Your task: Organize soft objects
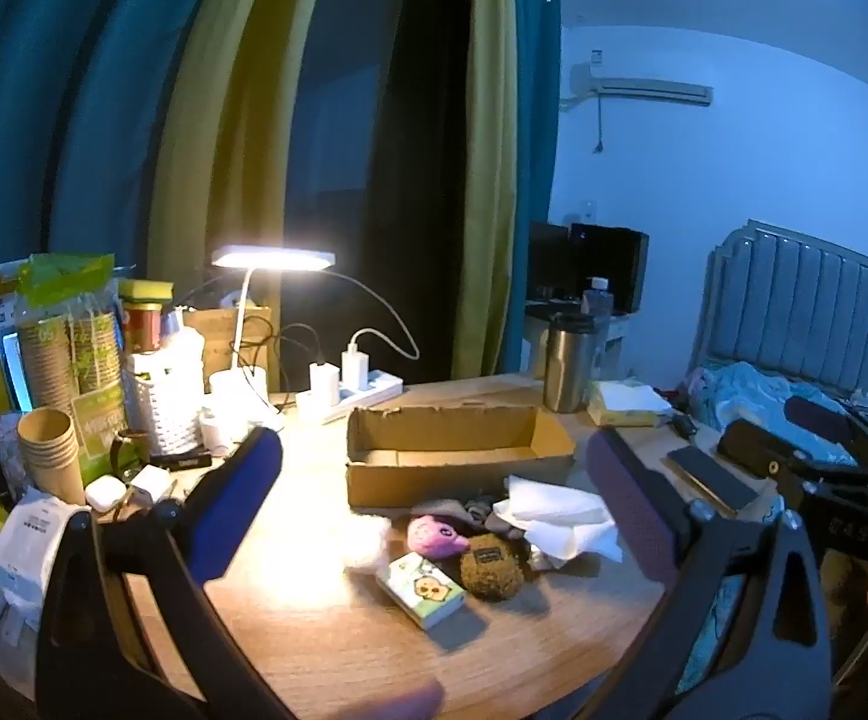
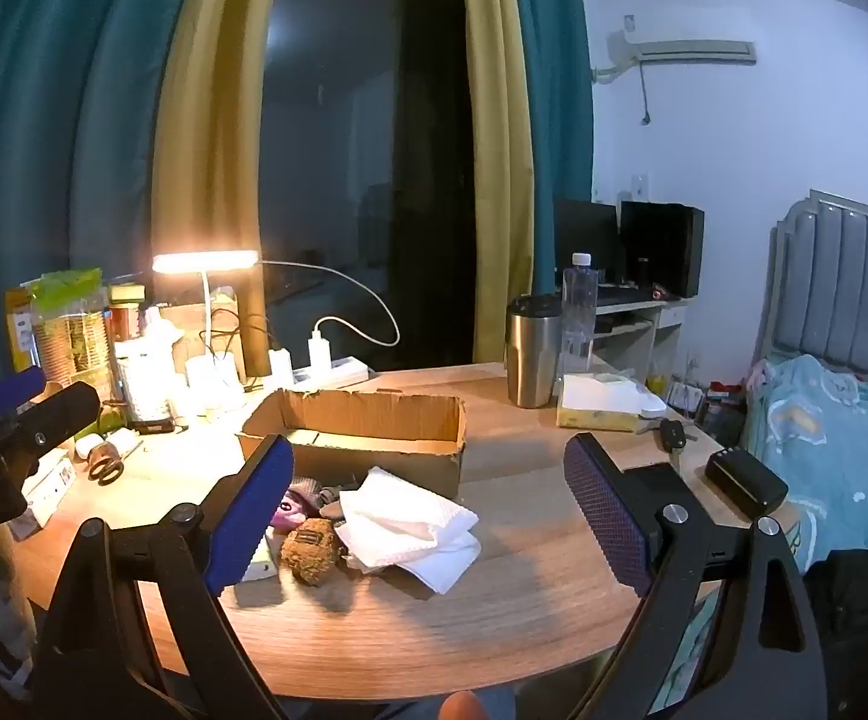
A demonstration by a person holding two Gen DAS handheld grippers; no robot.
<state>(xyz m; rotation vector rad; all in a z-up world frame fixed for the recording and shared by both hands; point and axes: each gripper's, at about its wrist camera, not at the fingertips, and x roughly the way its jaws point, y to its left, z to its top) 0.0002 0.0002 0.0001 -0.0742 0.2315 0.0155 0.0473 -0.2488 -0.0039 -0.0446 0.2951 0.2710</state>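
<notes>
A heap of soft things lies on the wooden table in front of an open cardboard box point(image 1: 457, 450) point(image 2: 368, 420). In it are a brown fuzzy plush point(image 1: 490, 564) point(image 2: 312, 549), a purple plush point(image 1: 434, 535) point(image 2: 290, 510), a white fluffy ball point(image 1: 368, 543), a crumpled white cloth point(image 1: 559, 513) point(image 2: 410, 525), dark socks point(image 1: 475, 507) and a small tissue pack point(image 1: 425, 591). My left gripper point(image 1: 434, 498) hangs open above and before the heap, holding nothing. My right gripper point(image 2: 434, 510) is likewise open, its jaws wide either side of the heap, holding nothing.
A lit desk lamp point(image 1: 272, 258), power strip point(image 1: 350, 399), paper cups point(image 1: 53, 456) and packets crowd the left. A steel tumbler point(image 1: 568, 363) point(image 2: 532, 351), a bottle point(image 2: 579, 312) and a tissue box point(image 2: 604, 402) stand at the back right. A bed point(image 2: 835, 450) lies beyond the table's right edge.
</notes>
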